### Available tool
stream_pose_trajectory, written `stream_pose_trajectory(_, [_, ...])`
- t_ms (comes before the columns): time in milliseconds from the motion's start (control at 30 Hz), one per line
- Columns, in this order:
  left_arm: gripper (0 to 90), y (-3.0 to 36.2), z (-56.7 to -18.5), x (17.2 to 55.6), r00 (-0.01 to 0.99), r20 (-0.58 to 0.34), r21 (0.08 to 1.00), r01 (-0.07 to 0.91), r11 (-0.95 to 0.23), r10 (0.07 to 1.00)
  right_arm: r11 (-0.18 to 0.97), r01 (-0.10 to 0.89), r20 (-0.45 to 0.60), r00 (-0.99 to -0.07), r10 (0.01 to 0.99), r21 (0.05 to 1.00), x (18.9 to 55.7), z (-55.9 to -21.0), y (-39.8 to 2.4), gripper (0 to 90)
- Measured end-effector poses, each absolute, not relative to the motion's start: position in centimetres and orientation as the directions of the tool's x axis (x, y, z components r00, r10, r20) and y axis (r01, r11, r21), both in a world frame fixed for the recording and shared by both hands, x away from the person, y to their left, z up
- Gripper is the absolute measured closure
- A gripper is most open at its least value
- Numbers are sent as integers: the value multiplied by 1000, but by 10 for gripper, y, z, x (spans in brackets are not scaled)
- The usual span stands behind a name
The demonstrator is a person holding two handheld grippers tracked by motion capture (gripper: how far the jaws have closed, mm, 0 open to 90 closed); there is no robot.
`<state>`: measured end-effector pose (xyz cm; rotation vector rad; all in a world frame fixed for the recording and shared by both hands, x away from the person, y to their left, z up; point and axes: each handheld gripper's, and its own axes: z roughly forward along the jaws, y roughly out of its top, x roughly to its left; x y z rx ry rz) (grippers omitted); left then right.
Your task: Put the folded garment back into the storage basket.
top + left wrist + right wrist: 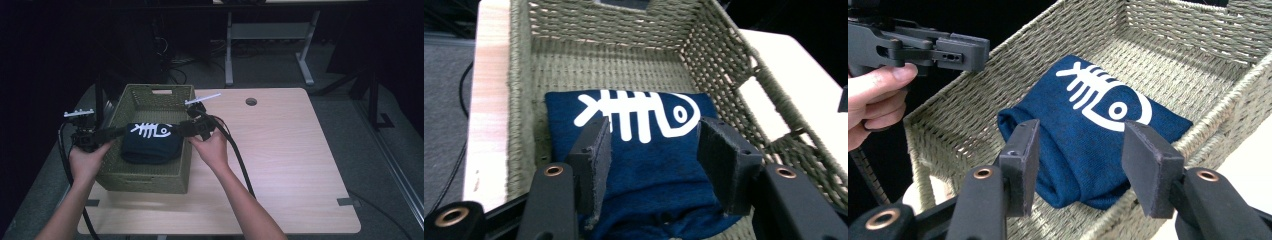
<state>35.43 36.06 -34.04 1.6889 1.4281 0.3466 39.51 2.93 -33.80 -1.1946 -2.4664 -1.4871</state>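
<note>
A folded dark blue cloth (149, 141) with a white fishbone print lies inside the green woven basket (150, 177) on the table's left side. My left gripper (120, 132) reaches over the basket's left wall, open, its jaws just above the cloth (654, 165). My right gripper (184, 128) comes over the right wall, open too, its jaws spread above the cloth's rolled edge (1073, 150). Neither holds anything. In the right gripper view the left gripper (980, 55) and the hand around it show across the basket (933, 135).
The basket (524, 110) stands near the left edge of the light wooden table (280, 160), which has a round cable hole (251, 101) at the back. Black cables (239, 160) trail from both grippers. A white table frame (270, 35) stands on the floor behind.
</note>
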Motion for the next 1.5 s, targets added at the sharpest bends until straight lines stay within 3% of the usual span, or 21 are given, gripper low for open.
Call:
stream_pose_trajectory(567, [407, 323, -332, 344, 388, -355, 766, 643, 27, 850, 198, 621, 443, -714, 543, 758, 392, -332, -31, 437])
stream_pose_trajectory(1500, [300, 264, -322, 337, 507, -361, 788, 614, -35, 783, 132, 656, 473, -655, 589, 744, 380, -342, -111, 388])
